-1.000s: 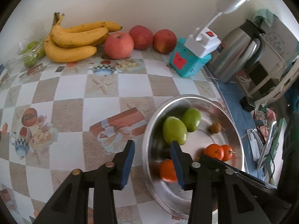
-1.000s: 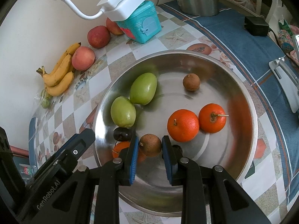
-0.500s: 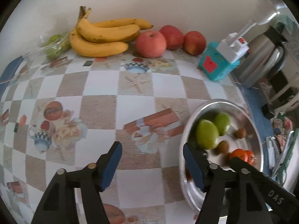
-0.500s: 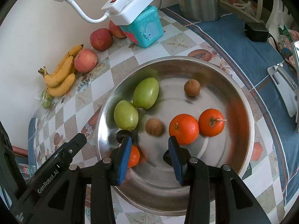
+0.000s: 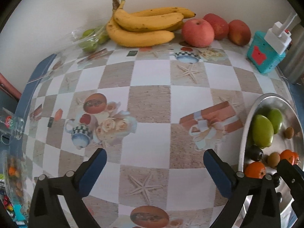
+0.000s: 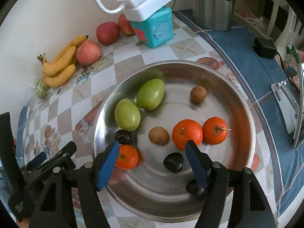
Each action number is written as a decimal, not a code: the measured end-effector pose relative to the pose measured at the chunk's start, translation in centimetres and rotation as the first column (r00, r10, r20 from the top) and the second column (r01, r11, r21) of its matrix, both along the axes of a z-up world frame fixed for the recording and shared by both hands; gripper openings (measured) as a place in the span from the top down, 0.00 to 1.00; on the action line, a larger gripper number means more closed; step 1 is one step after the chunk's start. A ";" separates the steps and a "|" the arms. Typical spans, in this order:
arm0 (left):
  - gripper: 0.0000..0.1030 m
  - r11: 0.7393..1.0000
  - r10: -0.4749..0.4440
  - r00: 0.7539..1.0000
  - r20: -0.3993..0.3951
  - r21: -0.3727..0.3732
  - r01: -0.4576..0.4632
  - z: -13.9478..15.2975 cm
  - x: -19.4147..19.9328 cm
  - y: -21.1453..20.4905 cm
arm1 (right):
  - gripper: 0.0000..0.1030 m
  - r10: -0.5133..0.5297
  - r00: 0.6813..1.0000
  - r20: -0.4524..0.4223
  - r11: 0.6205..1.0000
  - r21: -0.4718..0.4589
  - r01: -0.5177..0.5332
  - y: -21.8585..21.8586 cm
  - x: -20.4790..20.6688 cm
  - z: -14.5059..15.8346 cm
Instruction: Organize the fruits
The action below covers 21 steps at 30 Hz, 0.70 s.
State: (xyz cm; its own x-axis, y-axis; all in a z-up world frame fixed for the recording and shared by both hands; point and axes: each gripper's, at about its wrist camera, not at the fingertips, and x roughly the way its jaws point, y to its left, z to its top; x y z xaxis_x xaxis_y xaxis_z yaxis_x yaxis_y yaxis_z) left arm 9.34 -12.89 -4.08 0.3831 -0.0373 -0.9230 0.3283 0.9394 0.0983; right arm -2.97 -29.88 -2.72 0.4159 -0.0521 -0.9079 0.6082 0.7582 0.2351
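A steel bowl (image 6: pixel 237 102) holds two green mangoes (image 6: pixel 150 94), three oranges (image 6: pixel 187 134), two small brown fruits (image 6: pixel 158 135) and dark plums (image 6: pixel 173 161). My right gripper (image 6: pixel 153 152) is open and empty just above the bowl's near side. My left gripper (image 5: pixel 154 162) is open wide and empty over the checked tablecloth, left of the bowl (image 5: pixel 245 131). A banana bunch (image 5: pixel 144 26), three red apples (image 5: pixel 197 32) and a bag of green fruit (image 5: pixel 89 39) lie along the back wall.
A teal box (image 6: pixel 155 30) with a white lamp base (image 6: pixel 146 5) on it stands behind the bowl. A steel kettle (image 6: pixel 212 3) stands at the back right on a blue cloth (image 6: pixel 247 57). A glass bowl (image 5: pixel 13 172) sits at the table's left edge.
My right gripper opened and let a small brown fruit drop into the bowl, then drew back. My left gripper opened wider and swung left, away from the bowl.
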 end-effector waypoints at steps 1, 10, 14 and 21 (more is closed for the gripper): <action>0.00 1.000 0.004 1.000 0.001 0.002 -0.004 0.0 0.1 0.0 | 0.29 0.005 1.000 -0.003 1.000 -0.005 -0.005 0.1 0.0 0.0; 0.00 1.000 0.027 1.000 0.014 0.001 -0.027 0.5 0.4 0.6 | 0.29 0.050 0.999 -0.021 0.998 -0.041 -0.051 0.8 0.6 -0.1; 0.00 0.999 0.035 0.999 0.015 0.012 -0.036 0.4 0.5 0.9 | 0.20 0.060 0.998 -0.028 0.997 -0.047 -0.062 1.1 0.8 -0.2; 0.00 0.999 0.043 0.999 0.029 0.027 -0.044 0.6 0.3 1.7 | 0.16 0.084 0.996 -0.012 0.993 -0.081 -0.084 1.7 0.8 0.2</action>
